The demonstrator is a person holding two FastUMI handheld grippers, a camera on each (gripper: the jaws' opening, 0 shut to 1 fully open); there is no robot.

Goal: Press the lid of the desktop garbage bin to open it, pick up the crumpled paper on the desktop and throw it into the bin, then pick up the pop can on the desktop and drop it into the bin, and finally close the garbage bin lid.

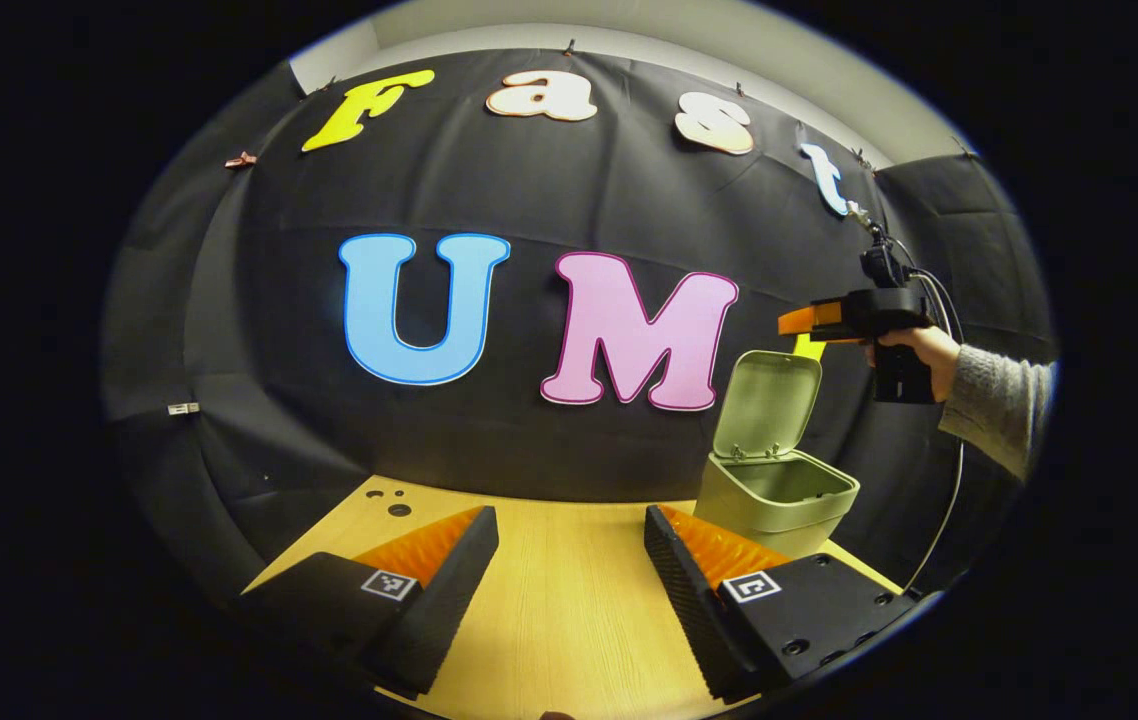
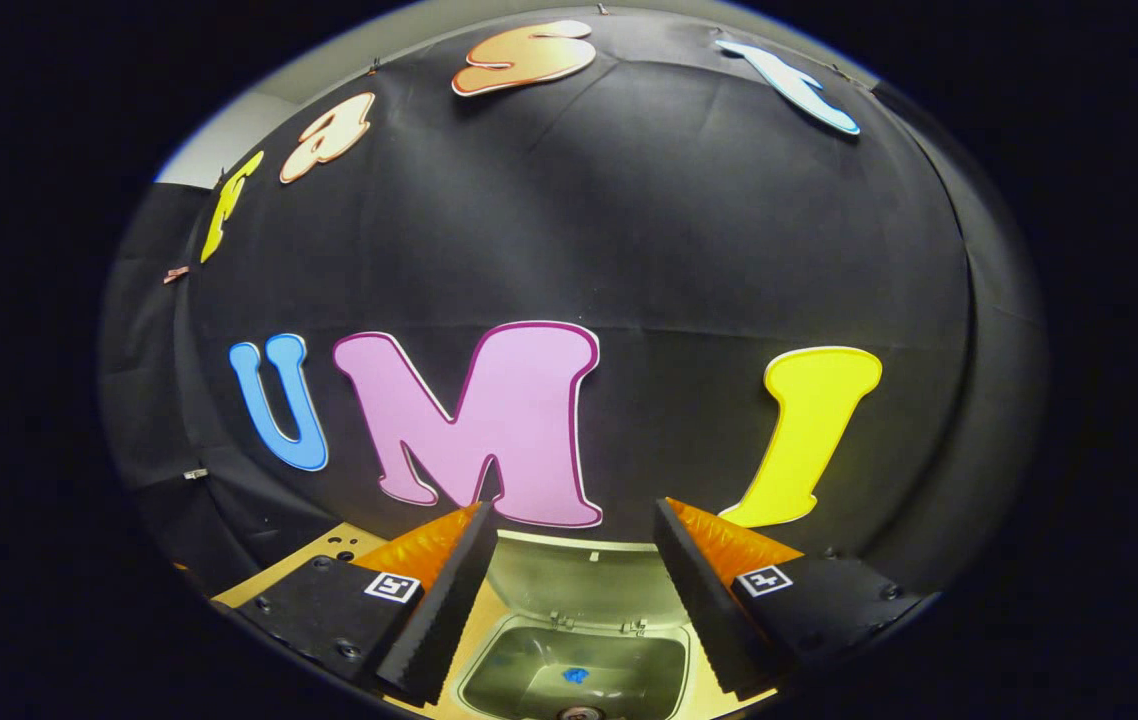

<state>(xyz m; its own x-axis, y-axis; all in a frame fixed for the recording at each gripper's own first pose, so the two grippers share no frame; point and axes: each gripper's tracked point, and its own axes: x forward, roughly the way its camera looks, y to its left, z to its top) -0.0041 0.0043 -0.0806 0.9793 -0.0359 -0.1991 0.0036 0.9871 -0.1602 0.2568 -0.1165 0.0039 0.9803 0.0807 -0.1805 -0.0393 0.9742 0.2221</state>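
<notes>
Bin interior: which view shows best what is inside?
The right gripper view. It looks down between open fingers into the bin, where a small blue item lies on the bottom. The left gripper view shows the bin from the side, lid raised, contents hidden.

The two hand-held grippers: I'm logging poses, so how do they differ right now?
The left hand-held gripper sits low over the light wooden desktop, beside the pale green plastic bin; the right hand-held gripper hangs above that bin's open mouth, lid upright. A hand holds the right one high. Both are open and hold nothing.
</notes>
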